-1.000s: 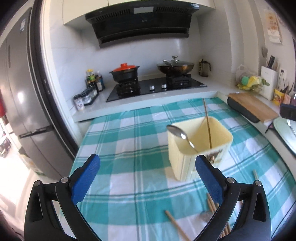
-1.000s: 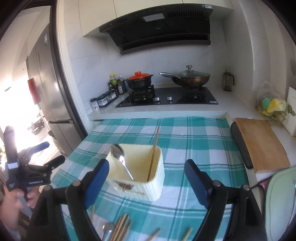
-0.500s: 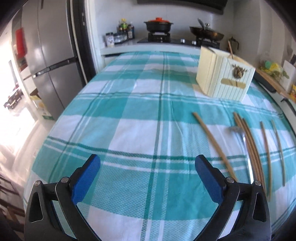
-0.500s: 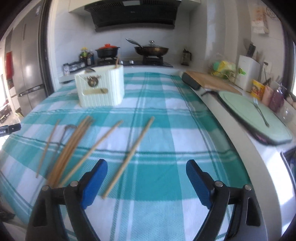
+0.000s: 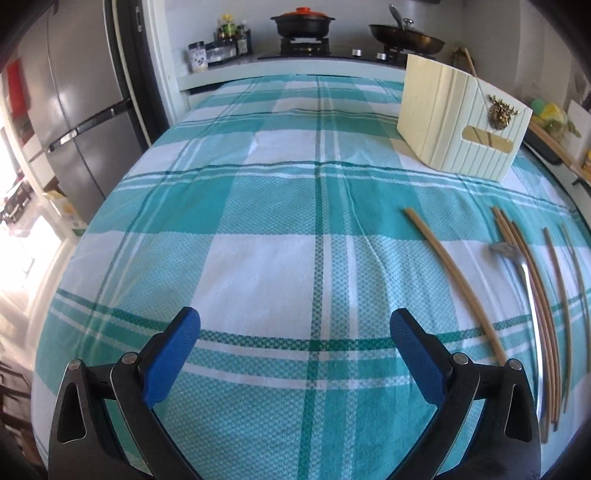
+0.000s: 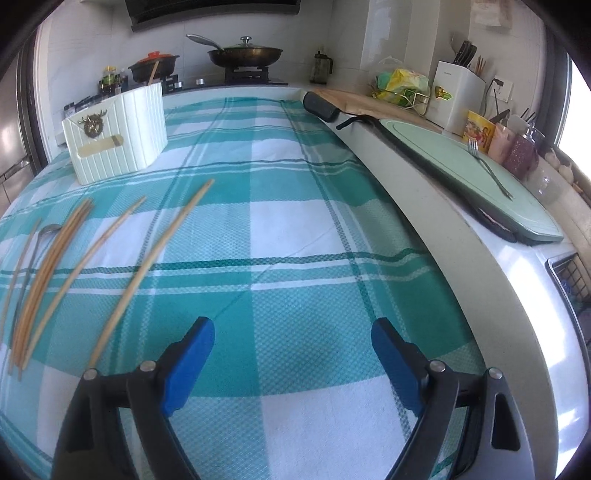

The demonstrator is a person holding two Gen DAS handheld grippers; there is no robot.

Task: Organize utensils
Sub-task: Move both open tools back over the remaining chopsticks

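A cream utensil holder [image 5: 461, 118] stands on the teal checked cloth, far right in the left wrist view and far left in the right wrist view [image 6: 118, 136], with a chopstick sticking up from it. Several wooden chopsticks [image 5: 454, 280] and a metal spoon [image 5: 517, 266] lie loose on the cloth; in the right wrist view the chopsticks [image 6: 147, 266] and spoon [image 6: 44, 236] lie at left. My left gripper [image 5: 295, 328] is open and empty, low over the cloth. My right gripper [image 6: 291, 332] is open and empty, right of the chopsticks.
A green board [image 6: 472, 173] with a fork [image 6: 487, 166] lies on the counter right of the table. A stove with a pan [image 6: 243, 55] and pot [image 5: 303, 22] is at the back. A fridge [image 5: 74, 110] stands at the left.
Both grippers have dropped from high above the holder to low over the near end of the cloth. In the last half second they moved slightly closer in. Both stay open.
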